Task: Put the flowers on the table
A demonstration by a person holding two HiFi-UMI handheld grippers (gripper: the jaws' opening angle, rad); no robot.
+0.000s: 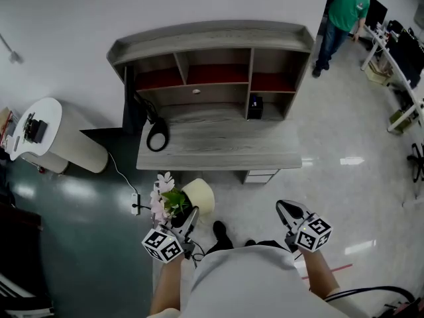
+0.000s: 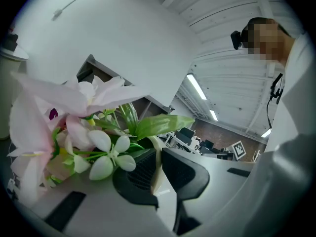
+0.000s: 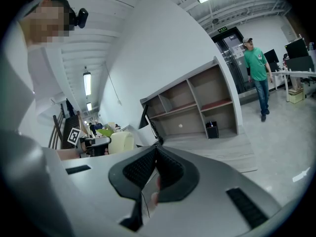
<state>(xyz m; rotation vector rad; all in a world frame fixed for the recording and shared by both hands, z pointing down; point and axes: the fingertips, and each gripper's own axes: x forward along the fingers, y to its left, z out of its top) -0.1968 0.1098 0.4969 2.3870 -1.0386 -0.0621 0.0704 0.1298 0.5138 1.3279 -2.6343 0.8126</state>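
The flowers (image 1: 162, 201) (image 2: 74, 127), pink-white blooms with green leaves, stand in a cream pot (image 1: 201, 195) (image 2: 157, 168); the pot is carried clear of the floor, just short of the front edge of the table (image 1: 225, 152).

The left gripper (image 1: 189, 216) (image 2: 159, 157) is clamped on the pot's rim; the thin cream wall sits between the two pads, so the jaws stand apart only by that wall.

The right gripper (image 1: 286, 209) (image 3: 156, 154) has its jaws closed together with nothing between them; it is held at the person's right, well apart from the pot.

The table is a grey wooden desk with a shelf unit against the white wall; a black looped item (image 1: 158, 136) lies on its left part; a small black box (image 1: 256, 106) stands in a right-hand compartment.

A person in a green shirt (image 1: 344, 12) stands at the far right.
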